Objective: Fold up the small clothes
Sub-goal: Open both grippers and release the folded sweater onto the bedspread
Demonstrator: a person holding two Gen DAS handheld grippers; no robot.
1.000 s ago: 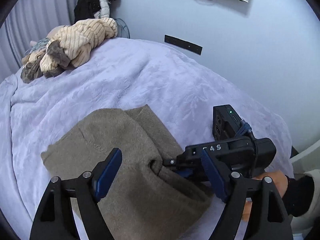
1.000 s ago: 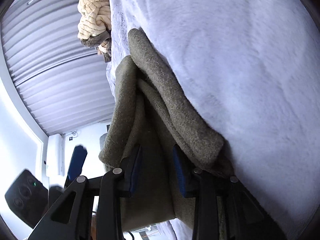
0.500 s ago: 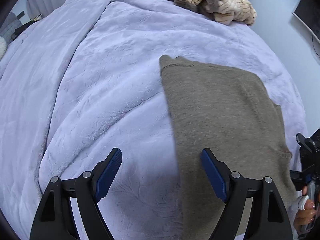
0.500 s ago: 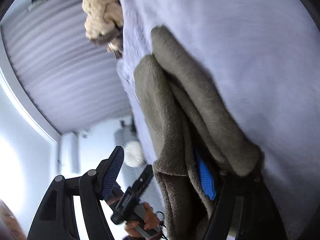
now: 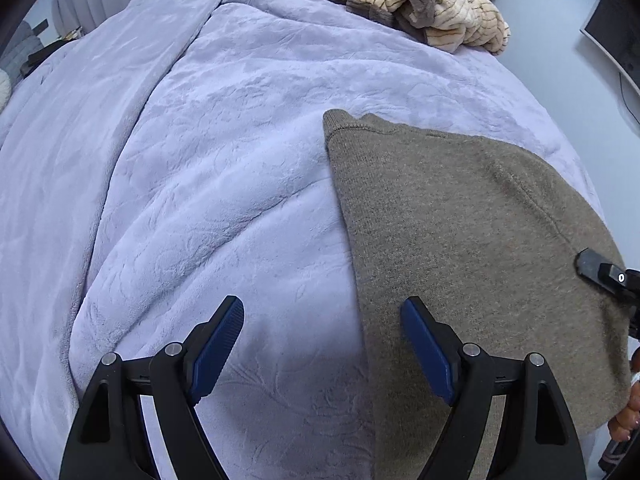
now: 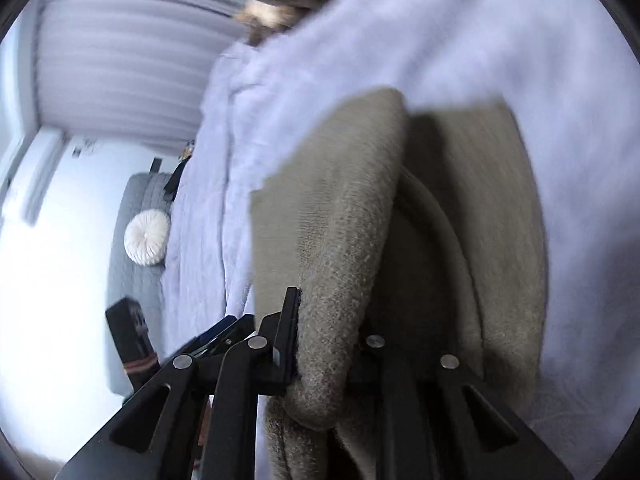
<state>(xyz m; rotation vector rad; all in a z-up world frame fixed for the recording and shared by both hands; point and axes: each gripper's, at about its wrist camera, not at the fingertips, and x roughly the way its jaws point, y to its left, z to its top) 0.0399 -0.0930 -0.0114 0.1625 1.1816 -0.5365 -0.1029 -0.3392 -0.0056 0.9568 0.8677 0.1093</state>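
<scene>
A brown knit garment (image 5: 460, 220) lies on the lilac blanket (image 5: 200, 160), with its left edge running between my left fingers. My left gripper (image 5: 322, 344) is open just above that edge, one finger over the knit and one over the blanket, holding nothing. My right gripper (image 6: 332, 320) is closing its jaws on a bunched fold of the brown garment (image 6: 340, 220), and the raised cloth drapes over and hides one finger. Part of the right gripper (image 5: 604, 272) also shows at the garment's right edge.
A heap of cream striped and grey-brown clothes (image 5: 420, 12) sits at the far end of the bed. A person's hand (image 5: 628, 420) is at the right rim. A monitor (image 5: 616, 36) hangs on the wall. A round white cushion (image 6: 146, 238) lies by the grey headboard.
My left gripper swung from over the garment's middle to its left edge, staying open. My right gripper opened wide, then closed on a fold and lifted it off the blanket.
</scene>
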